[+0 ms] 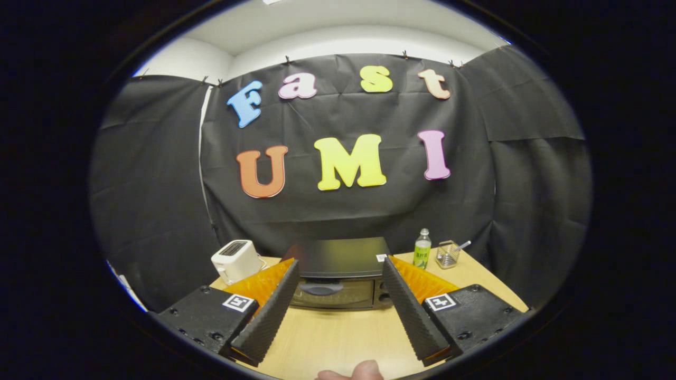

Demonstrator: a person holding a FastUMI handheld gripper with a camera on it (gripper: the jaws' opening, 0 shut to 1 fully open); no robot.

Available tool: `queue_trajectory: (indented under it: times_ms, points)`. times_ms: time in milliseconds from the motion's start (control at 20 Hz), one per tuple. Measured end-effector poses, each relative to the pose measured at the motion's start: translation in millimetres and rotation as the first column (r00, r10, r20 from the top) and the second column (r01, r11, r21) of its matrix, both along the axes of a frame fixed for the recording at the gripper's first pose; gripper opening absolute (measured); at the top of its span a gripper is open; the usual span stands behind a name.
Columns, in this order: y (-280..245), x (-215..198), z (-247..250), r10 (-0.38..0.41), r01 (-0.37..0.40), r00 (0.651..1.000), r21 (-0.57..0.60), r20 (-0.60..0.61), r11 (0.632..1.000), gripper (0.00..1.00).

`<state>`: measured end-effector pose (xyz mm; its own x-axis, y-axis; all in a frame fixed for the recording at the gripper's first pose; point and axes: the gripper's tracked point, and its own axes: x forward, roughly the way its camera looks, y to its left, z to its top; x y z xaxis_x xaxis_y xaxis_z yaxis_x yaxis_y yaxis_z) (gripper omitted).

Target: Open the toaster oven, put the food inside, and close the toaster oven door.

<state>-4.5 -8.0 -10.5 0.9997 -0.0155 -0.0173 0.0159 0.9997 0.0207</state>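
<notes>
Gripper view: I am holding my gripper (pixel 340 269) above a pale wood-grain table (pixel 338 338), looking slightly down and across it toward the booth's back wall. The table top is light tan and smooth, and its far right corner shows beyond my right finger. Behind it hangs black cloth (pixel 338 211), creased and pinned along its top edge, with a seam of white wall showing at the left where two sheets meet. Above the cloth is a plain white wall and ceiling (pixel 343 37).

My two fingers (pixel 274 306) are spread wide, their ribbed black pads angled outward, with nothing between them but open table. Each finger carries an orange panel and a black block with one square marker, so two markers in all.

One toaster oven (pixel 338 274) sits on the table just ahead of the fingertips, framed in the gap between them. It is black, its door shut, with a dark handle (pixel 321 288) across the top of the door and knobs at its right side.

To the left of it stands one white slot toaster (pixel 236 259). To the right stand one clear bottle (pixel 422 249) with a green label and white cap, and beside that one small wire holder (pixel 448 254) with a single stick-like item leaning out.

One fingertip of a person (pixel 364 370) shows at the near edge of the table, below the fingers.
</notes>
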Motion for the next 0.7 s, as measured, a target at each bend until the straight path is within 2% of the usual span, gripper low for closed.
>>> queue_trajectory:
  times_ms: [250, 450, 700]
  points:
    - [-6, 10, -7, -0.028, 0.028, 0.999, -0.024, -0.024, 0.999, 1.00]
    - [-1, 28, -17, -0.023, 0.022, 0.998, -0.026, -0.051, 0.999, 1.00]
    - [13, 71, -29, 0.003, -0.005, 0.997, -0.025, -0.081, 1.000, 1.00]
